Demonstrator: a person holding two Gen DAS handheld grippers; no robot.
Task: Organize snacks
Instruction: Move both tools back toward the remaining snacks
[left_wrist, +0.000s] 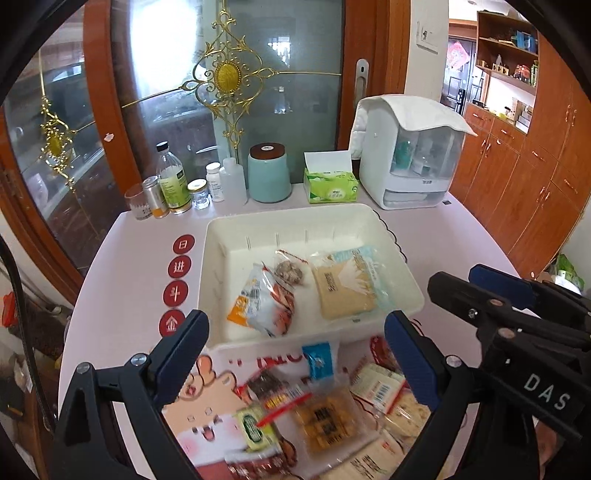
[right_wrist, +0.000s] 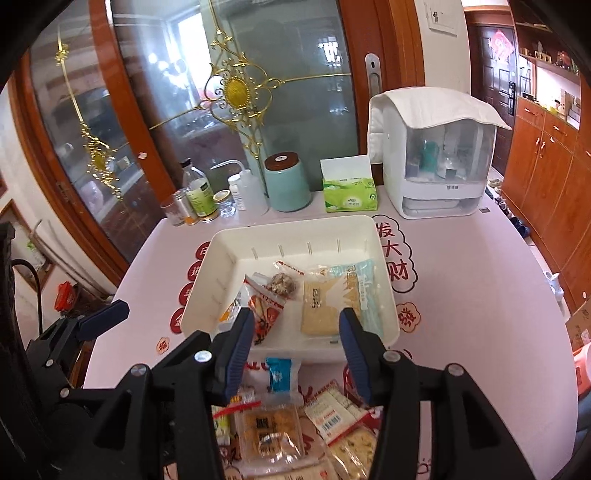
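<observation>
A pale pink table printed with red characters stands against a glass door with gilt ornament, wooden cabinets to the right. In the middle of the table sits a cream bin, open on top. Inside it lie an orange-and-white snack bag, a small wrapped round snack behind it, and a flat tan cracker pack toward the right wall; the far half of the bin floor is bare.

Just in front of the bin, on the near part of the table, lies a loose pile of snacks: a blue-labelled packet touching the bin's near wall, a yellow biscuit pack, a green-labelled piece and white barcoded packs, overlapping one another.

Along the far edge stand bottles and jars, a teal canister, a green tissue box and a white appliance under a cloth, all well apart from the bin.

The left claw hangs over the pile, spread wide and holding nothing. The right claw hovers over the bin's near wall, also spread and empty. The table to the right of the bin is bare up to its curved edge.
</observation>
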